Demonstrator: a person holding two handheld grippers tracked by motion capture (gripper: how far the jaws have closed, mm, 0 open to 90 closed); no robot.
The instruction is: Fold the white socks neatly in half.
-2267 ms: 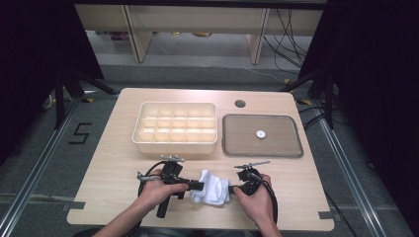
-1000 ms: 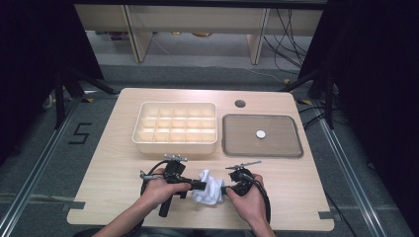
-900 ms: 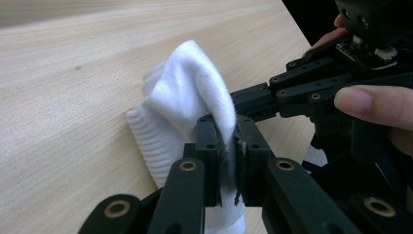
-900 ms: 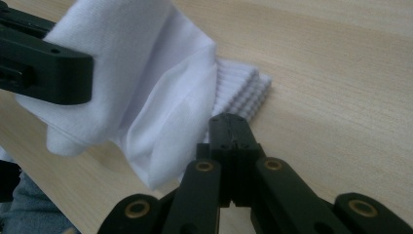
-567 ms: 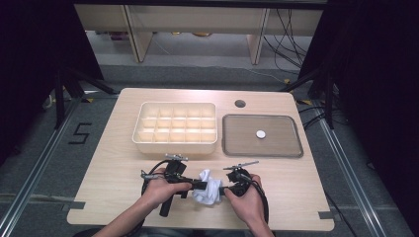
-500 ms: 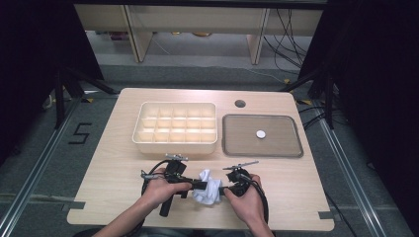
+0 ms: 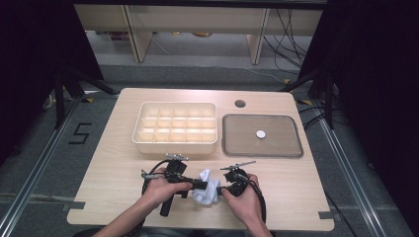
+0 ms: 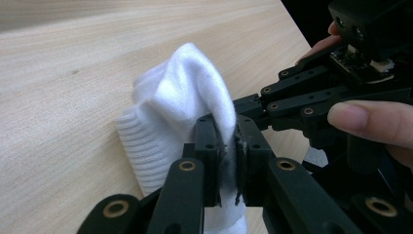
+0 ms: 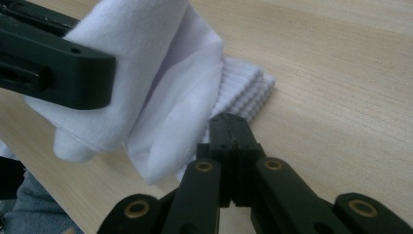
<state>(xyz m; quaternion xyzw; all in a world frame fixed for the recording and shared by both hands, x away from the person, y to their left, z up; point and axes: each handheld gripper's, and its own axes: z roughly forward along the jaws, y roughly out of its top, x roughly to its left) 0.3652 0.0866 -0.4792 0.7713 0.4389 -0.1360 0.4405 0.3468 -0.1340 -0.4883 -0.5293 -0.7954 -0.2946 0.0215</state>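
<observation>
Black jaws of the left gripper (image 8: pixel 226 165) are pressed together on a fold of a white sock (image 8: pixel 185 112); in the left gripper view the fabric runs up between the two pads and spills over them toward 11 o'clock, with the ribbed cuff lying against the wooden table (image 8: pixel 63 73) at 9 o'clock. In the right gripper view the right gripper (image 9: pixel 234 146) has its jaws drawn fully together, tips meeting just below the sock's (image 9: pixel 160 97) ribbed edge; whether any cloth is caught between them cannot be told. A black jaw of the other gripper crosses that view at 10 o'clock, lying over the sock.

From the high view, the left gripper (image 7: pixel 197 184) and right gripper (image 7: pixel 221 188) face each other across the crumpled sock (image 7: pixel 207 186), which sits near the table's front edge at about 6 o'clock. The person's left hand (image 7: pixel 159 186) and right hand (image 7: pixel 243 197) wrap the handles, forearms entering from 6 o'clock, and cables loop from each tool.

Farther out, at 11 o'clock from the sock, stands a cream divided organiser box (image 7: pixel 175 128) with rows of small compartments. At 1 o'clock lies a shallow grey tray (image 7: pixel 281 143) holding a small white disc (image 7: pixel 260 134) near its middle. A round cable hole (image 7: pixel 240 103) sits in the tabletop (image 7: pixel 108 163) just beyond the tray's far left corner.
</observation>
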